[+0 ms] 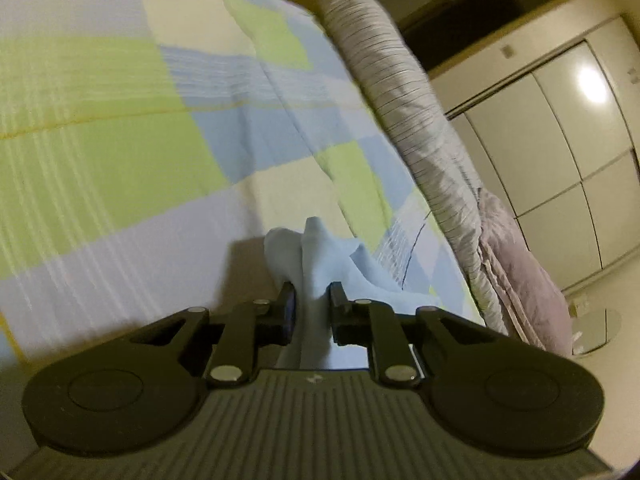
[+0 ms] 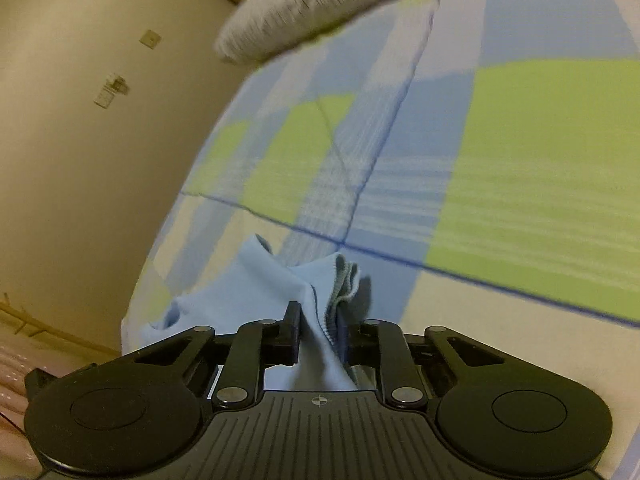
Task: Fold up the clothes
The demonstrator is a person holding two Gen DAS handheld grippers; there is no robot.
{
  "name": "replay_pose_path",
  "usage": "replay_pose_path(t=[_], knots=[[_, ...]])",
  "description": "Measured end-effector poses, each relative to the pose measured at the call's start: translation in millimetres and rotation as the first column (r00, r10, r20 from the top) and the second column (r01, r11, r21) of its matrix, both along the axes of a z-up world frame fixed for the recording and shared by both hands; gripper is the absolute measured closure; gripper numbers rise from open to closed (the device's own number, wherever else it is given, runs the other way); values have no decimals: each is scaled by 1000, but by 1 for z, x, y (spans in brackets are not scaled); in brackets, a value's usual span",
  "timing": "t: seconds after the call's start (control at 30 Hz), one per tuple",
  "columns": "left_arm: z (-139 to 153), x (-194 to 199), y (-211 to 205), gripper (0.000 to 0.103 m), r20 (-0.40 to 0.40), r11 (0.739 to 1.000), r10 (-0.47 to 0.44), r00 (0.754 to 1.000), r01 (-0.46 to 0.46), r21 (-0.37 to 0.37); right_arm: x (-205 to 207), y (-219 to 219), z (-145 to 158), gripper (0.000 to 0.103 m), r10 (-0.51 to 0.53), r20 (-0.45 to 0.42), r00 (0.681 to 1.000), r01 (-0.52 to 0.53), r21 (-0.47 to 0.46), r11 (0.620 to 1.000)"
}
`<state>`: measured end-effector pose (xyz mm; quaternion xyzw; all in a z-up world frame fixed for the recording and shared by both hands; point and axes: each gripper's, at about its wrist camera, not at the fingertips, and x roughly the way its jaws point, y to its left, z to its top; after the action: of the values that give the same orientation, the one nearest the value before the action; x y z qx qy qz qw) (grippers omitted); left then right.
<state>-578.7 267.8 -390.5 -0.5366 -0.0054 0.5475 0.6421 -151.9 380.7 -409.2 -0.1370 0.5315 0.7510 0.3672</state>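
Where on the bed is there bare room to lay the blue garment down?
The checked bedspread lies bare from both tools out to the striped pillow, the widest patch. It is crowded only along the pillow and the mauve bedding at the edge. The left tool and right tool grip the garment.

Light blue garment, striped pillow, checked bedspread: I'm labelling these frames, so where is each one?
Light blue garment point(image 2: 256, 280): right wrist view, on its raised fold.
Striped pillow point(image 1: 396, 96): left wrist view, on its side.
Checked bedspread point(image 1: 100, 128): left wrist view, on a green patch.
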Motion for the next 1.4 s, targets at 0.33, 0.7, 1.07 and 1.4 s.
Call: replay_pose_path(t=[0.33,0.7,1.07,1.4], knots=[[40,1,-8,81,-137,999,26,990,-22,27,-21,-26,59,60,-24,310,950,-53,236,970],[21,40,25,101,-327,994,-112,938,110,-24,-60,-23,53,68,76,464,882,-214,252,944],[49,74,-66,94,-426,991,-124,896,130,-14,-65,-128,83,68,176,533,828,-347,241,906],[63,82,-104,100,-439,998,-62,896,54,-30,-52,-137,64,67,184,595,783,-364,198,910]])
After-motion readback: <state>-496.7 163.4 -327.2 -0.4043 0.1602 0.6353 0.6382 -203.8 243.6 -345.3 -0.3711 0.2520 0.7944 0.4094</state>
